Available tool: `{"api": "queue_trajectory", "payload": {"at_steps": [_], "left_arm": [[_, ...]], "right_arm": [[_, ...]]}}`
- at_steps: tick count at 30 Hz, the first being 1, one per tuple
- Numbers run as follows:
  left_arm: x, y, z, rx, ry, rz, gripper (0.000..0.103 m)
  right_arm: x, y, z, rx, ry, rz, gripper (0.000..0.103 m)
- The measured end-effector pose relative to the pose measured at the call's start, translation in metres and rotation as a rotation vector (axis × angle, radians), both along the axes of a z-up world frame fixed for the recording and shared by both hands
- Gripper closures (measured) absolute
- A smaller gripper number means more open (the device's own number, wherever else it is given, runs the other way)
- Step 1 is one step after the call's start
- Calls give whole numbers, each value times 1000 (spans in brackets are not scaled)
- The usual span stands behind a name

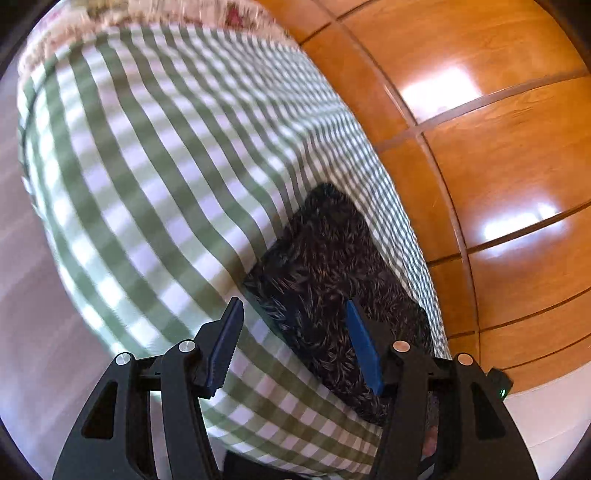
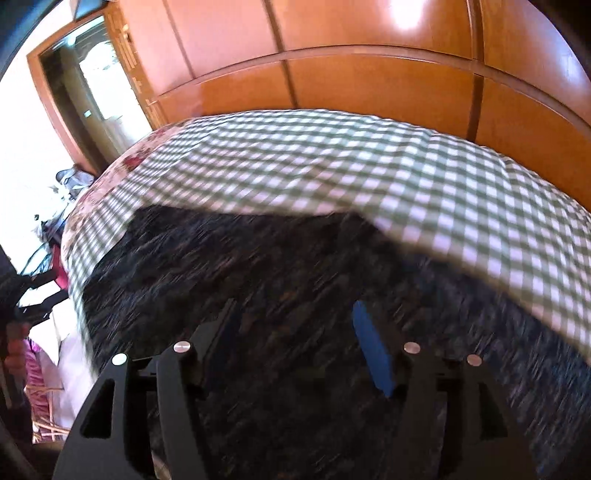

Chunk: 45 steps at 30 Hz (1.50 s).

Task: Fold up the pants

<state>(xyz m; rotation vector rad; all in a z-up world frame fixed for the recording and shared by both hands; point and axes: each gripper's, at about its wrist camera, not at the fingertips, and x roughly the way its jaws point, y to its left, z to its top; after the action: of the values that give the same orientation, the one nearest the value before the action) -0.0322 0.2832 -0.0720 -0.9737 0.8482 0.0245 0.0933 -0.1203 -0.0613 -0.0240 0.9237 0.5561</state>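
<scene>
Green-and-white checked bedspread (image 1: pixel 155 177) across the left and middle of the left wrist view, blurred by motion, with a floral border (image 1: pixel 110 11) at its far end. Pale floor (image 1: pixel 22 258) at far left beyond the cloth edge. Left gripper (image 1: pixel 293 306) low in that frame, blue-padded fingers (image 1: pixel 364 347) spread wide, nothing between them. Dark patterned pants (image 1: pixel 332 280) just right of centre, folded into a compact rectangle, flat on the checked cloth close to its right edge; right finger over the pants, left finger over bare checks, contact impossible to judge. Glossy orange wooden wardrobe panels (image 1: pixel 480 110) further right, with bright window reflections.

Open doorway (image 2: pixel 88 85) with a wooden frame at far left of the right wrist view, with clutter and a hand (image 2: pixel 14 354) on a black handle at the left edge. Same checked bedspread (image 2: pixel 369 170) across the middle, floral border (image 2: pixel 125 162) at its left. Pants (image 2: pixel 258 258) filling the lower frame, heavily smeared by motion. Right gripper (image 2: pixel 293 306) above the dark fabric, fingers (image 2: pixel 373 350) set wide apart, nothing clamped; touching or hovering impossible to tell. Wardrobe panels (image 2: pixel 369 81) along the top and right.
</scene>
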Motion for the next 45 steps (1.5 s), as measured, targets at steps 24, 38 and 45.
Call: {"api": "queue_trajectory", "payload": {"at_steps": [24,38,45], "left_arm": [[40,-49,29,518,146,98,61],[49,-275,41,637,-208,-651,61],[85,-303,-8,698,-77,-660,61]], "right_arm": [[-15,-10,-41,-90,-34,-92,35],[-82,-145,-3,6,-14,-318,52],[-103,-207,-24,-123,12,-505,54]]}}
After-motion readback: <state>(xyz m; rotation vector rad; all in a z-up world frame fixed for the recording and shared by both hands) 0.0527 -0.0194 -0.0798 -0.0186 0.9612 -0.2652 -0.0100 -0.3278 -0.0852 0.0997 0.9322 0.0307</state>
